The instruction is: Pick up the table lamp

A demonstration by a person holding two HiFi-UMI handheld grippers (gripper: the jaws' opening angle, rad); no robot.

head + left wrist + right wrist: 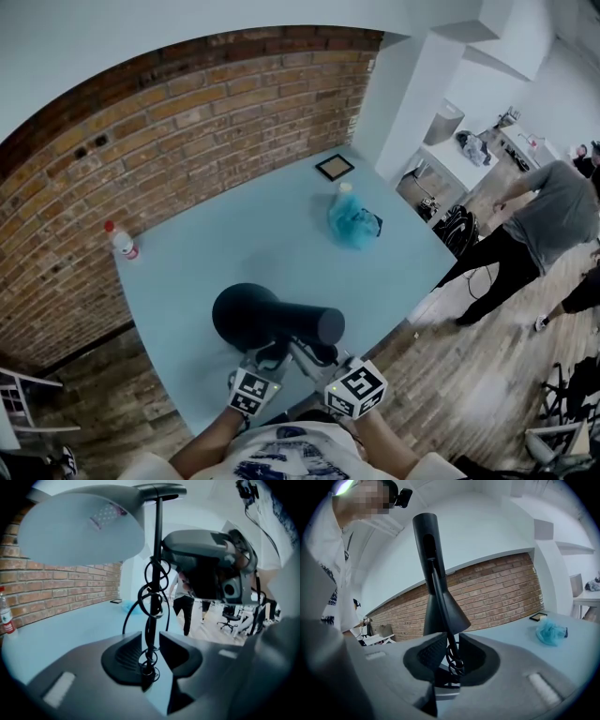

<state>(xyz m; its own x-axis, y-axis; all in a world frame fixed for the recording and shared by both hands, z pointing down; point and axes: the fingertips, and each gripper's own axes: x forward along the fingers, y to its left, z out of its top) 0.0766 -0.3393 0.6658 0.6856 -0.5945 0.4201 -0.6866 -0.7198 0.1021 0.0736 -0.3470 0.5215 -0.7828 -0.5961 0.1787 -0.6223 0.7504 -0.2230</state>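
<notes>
The black table lamp (272,319) stands at the near edge of the light blue table (225,234), its round shade hiding the base from above. My left gripper (266,357) and right gripper (315,356) both reach in under the shade. In the left gripper view the thin stem (155,564), wound with black cable (151,597), runs up between the jaws of my left gripper (150,651), which is shut on it. My right gripper (453,656) is likewise shut on the stem (440,597) below the cone shade (443,609). Whether the lamp's base touches the table is hidden.
A water bottle (123,242) stands at the table's left edge by the brick wall (141,122). A teal mesh bundle (353,223) and a small dark frame (335,167) lie at the far side. A person (544,220) stands on the wood floor to the right.
</notes>
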